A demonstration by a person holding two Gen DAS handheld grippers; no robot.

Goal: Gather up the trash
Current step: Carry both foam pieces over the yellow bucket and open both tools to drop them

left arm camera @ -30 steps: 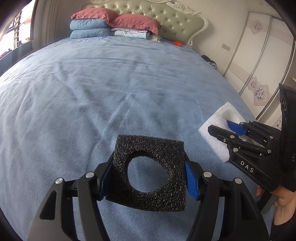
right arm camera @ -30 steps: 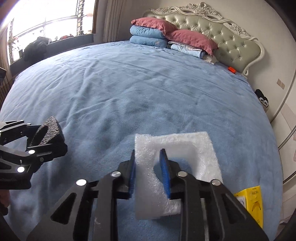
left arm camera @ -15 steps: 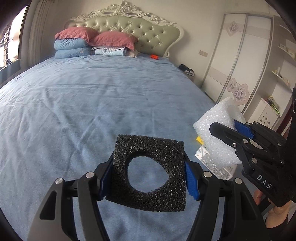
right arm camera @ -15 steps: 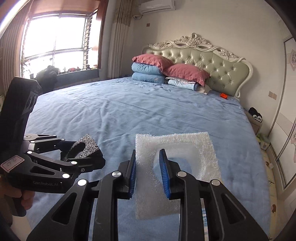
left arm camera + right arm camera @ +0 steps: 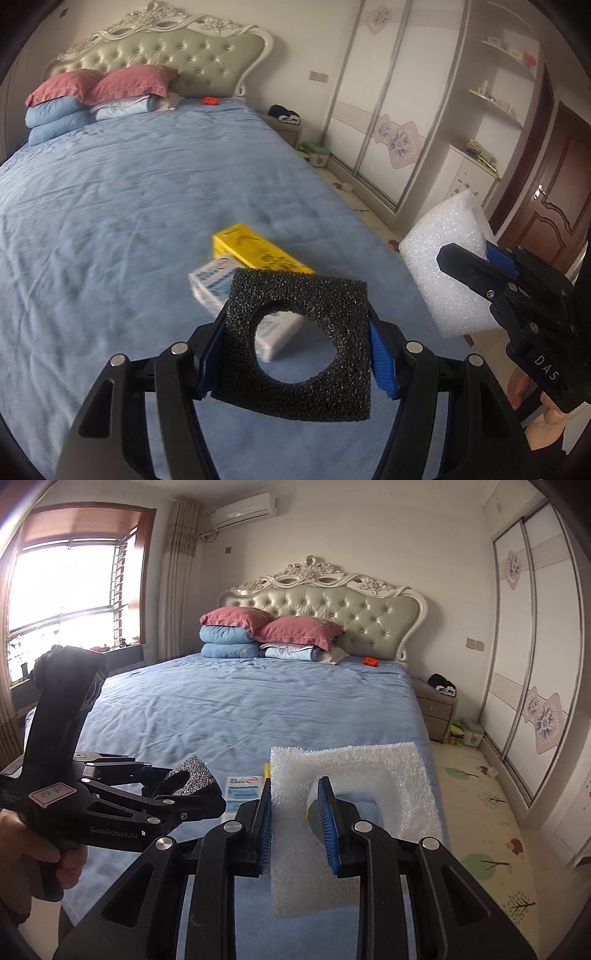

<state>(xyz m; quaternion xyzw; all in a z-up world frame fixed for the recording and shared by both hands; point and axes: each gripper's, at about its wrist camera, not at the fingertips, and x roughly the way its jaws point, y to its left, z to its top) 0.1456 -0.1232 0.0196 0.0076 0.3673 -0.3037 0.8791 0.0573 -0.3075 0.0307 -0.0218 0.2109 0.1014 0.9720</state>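
Two grippers loaded, both held above the foot of the blue bed (image 5: 110, 206): left gripper (image 5: 295, 354) clamped on a black foam square (image 5: 299, 391) with a round hole, right gripper (image 5: 297, 825) clamped on a white foam piece (image 5: 369, 771). Yellow box (image 5: 258, 251) and white-blue packet (image 5: 218, 284) lie touching on the bedspread, below the black foam.

Blown-out window (image 5: 62, 605) glare, soft daylight, fisheye-curved dark corners, slight blur
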